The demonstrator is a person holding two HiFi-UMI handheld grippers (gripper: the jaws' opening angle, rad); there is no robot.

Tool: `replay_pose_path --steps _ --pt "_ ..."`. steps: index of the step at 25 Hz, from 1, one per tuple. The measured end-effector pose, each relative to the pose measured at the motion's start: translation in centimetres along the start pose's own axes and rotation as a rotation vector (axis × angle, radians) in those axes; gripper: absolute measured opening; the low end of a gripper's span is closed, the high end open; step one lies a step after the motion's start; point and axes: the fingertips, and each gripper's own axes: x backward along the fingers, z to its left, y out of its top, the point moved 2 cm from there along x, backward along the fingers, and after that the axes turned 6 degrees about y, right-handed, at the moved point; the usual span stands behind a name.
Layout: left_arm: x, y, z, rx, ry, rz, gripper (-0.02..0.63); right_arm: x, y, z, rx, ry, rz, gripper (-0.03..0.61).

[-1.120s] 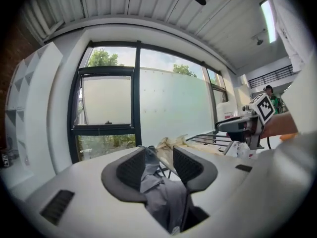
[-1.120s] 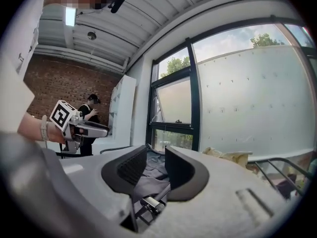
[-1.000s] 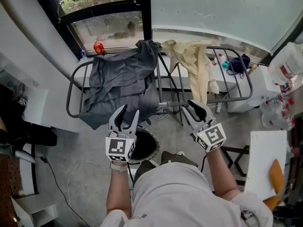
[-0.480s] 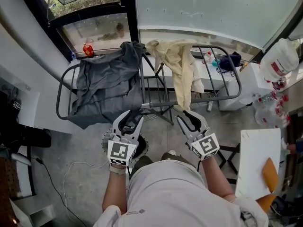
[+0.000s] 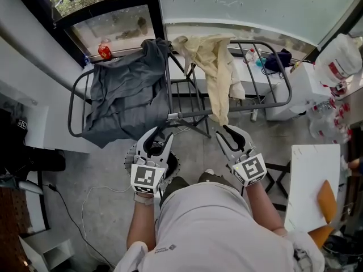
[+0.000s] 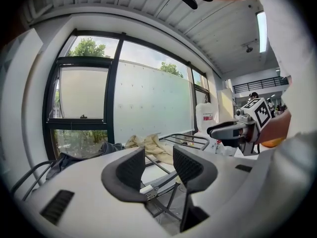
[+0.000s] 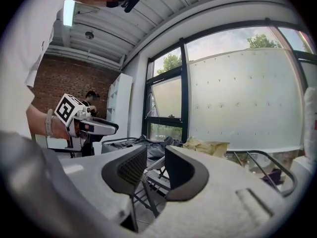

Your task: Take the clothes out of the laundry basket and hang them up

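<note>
Clothes already out of the basket [image 5: 171, 166] lie ahead of the grippers on the rack [image 5: 255, 109], while the basket itself sits on the floor directly under the left gripper [image 5: 157, 135], mostly covered by it and by the person's body, so I cannot tell whether anything is left inside. The left gripper hangs with its jaws spread and nothing between them. The right gripper [image 5: 229, 134], beside it and well clear of the basket, has its jaws set closer together yet parted, also empty. Just ahead of both runs the rack's near rail, with its folding legs crossing under it close to the basket. A cream garment [image 5: 215, 67] trails down over that rail, its lower end just beyond the right gripper's tips. A grey garment [image 5: 127, 95] is heaped over the rack's end ahead of the left gripper, part of it sagging past the frame. Farthest off is the window [image 5: 119, 27]. The likely trouble, as I judge it: a reach down into the unseen basket may close on its rim rather than on cloth, a lift from there could snag the rack's legs, the right gripper may brush the cream garment and drag it off, and the bunched grey one may slide off if the rack is jolted.
</note>
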Motion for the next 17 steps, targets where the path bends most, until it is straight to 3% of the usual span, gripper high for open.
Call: replay_pose_path --steps 17 --pt "2.0 -0.7 0.0 0.001 0.032 0.030 0.175 1.4 -0.3 0.5 -0.008 0.005 0.006 0.117"
